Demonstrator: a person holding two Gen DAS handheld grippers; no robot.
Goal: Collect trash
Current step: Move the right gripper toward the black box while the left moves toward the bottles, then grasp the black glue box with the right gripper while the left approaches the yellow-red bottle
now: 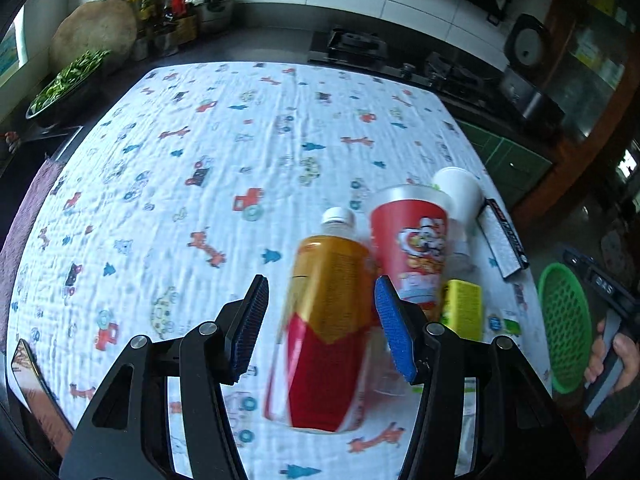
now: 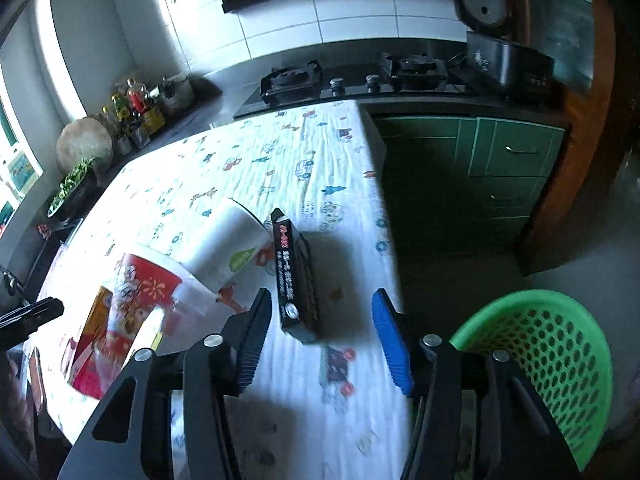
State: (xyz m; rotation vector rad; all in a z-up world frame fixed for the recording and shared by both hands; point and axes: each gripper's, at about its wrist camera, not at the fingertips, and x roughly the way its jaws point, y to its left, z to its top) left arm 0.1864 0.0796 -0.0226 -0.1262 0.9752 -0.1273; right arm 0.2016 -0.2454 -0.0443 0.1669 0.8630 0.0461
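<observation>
A plastic bottle (image 1: pixel 328 320) with an orange and red label and a white cap stands between the fingers of my left gripper (image 1: pixel 322 284). The blue right pad is at its side and a gap shows at the left pad, so the gripper is open. Behind the bottle are a red paper cup (image 1: pixel 412 248), a white cup (image 1: pixel 456 192) and a yellow box (image 1: pixel 464 308). My right gripper (image 2: pixel 322 294) is open around an upright black box (image 2: pixel 296 280), which stands nearer the left finger. A green mesh basket (image 2: pixel 560 360) sits off the table's right edge.
The table wears a white cloth (image 1: pixel 180 200) printed with cartoon vehicles. Behind it runs a dark counter with a gas stove (image 2: pixel 352 76), a rice cooker (image 2: pixel 504 60), sauce bottles (image 1: pixel 168 8) and a bowl of greens (image 1: pixel 64 84). Green cabinets (image 2: pixel 500 156) stand to the right.
</observation>
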